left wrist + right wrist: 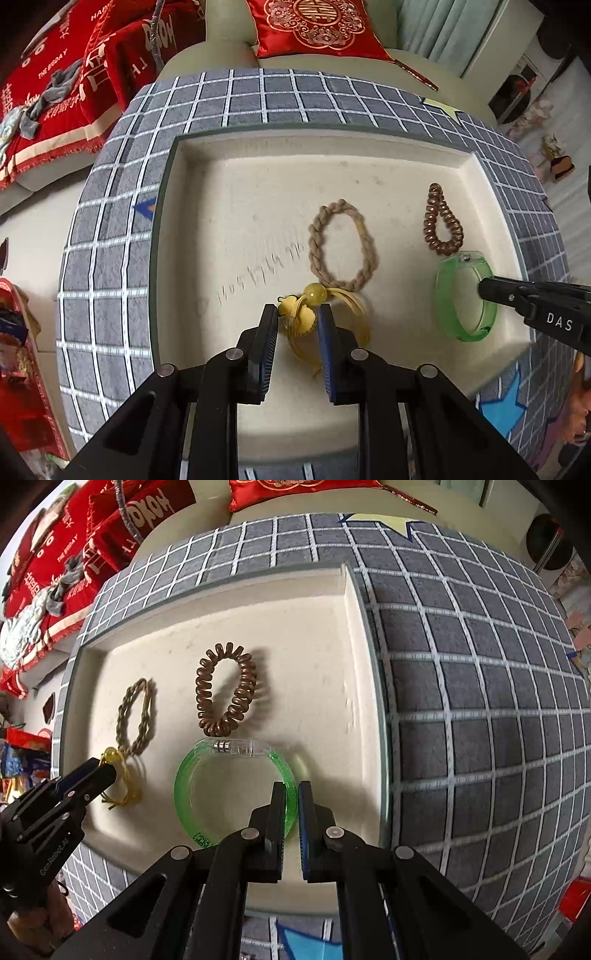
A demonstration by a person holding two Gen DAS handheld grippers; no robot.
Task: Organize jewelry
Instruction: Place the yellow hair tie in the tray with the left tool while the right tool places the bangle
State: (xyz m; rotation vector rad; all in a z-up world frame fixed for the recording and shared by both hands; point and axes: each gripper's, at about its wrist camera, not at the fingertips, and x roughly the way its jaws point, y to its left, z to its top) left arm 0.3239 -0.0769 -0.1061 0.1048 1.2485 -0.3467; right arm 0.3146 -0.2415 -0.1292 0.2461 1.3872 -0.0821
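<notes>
Left gripper [297, 314] pinches the yellow charm hair tie [301, 312]; right gripper [293, 794] clamps the green bangle [234, 794] rim, lying flat, clasp pointing away, in the tray [332, 664]

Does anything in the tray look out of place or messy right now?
Mostly tidy: the braided loop, brown coil tie and green bangle lie flat on the cream tray. Only the yellow beaded tie looks messy, its elastic strands bunched and splayed beside the left gripper. Faint pen marks mar the tray floor.
</notes>
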